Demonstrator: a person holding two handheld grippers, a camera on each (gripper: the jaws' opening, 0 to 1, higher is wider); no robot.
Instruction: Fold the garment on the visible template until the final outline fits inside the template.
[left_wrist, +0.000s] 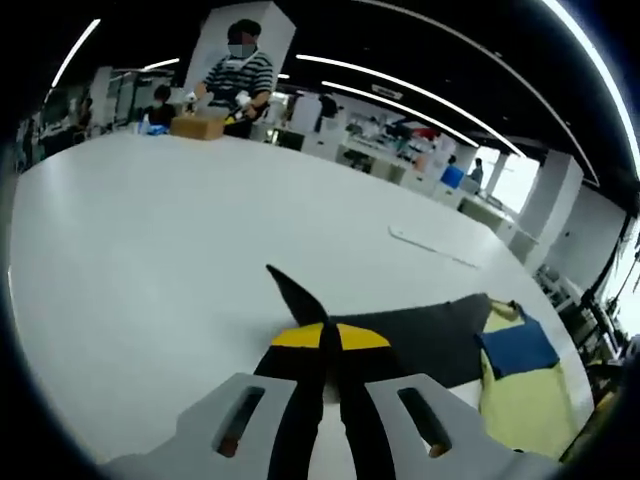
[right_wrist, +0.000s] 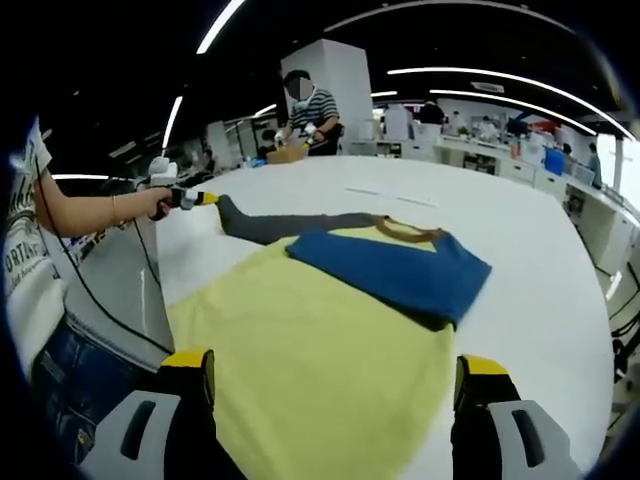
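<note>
In the left gripper view, our left tool has its two black, yellow-tipped jaws pressed together, clenched on the dark grey sleeve of the garment. A pointed black tip of cloth sticks up just past the jaw tips. From the pinch the sleeve runs away to the tool's right as a long flat band on the white tabletop, toward the garment's pale yellow body, on which a blue panel lies. Far ahead of the tool, a person in a striped top works at a cardboard box.

In the right gripper view, our right tool is released: its jaws stand wide apart, one at each lower side, with the yellow cloth spread between them. The garment lies flat and smooth just ahead of the tool, its yellow body broad and matte. The blue part lies folded across the far end, with an ochre neckline beyond it. The grey sleeve stretches ahead and to the left, its long axis pointing at the left tool, which a hand holds at the sleeve's end. At the far left we see a white shirt with dark lettering that we cannot read whole.
</note>
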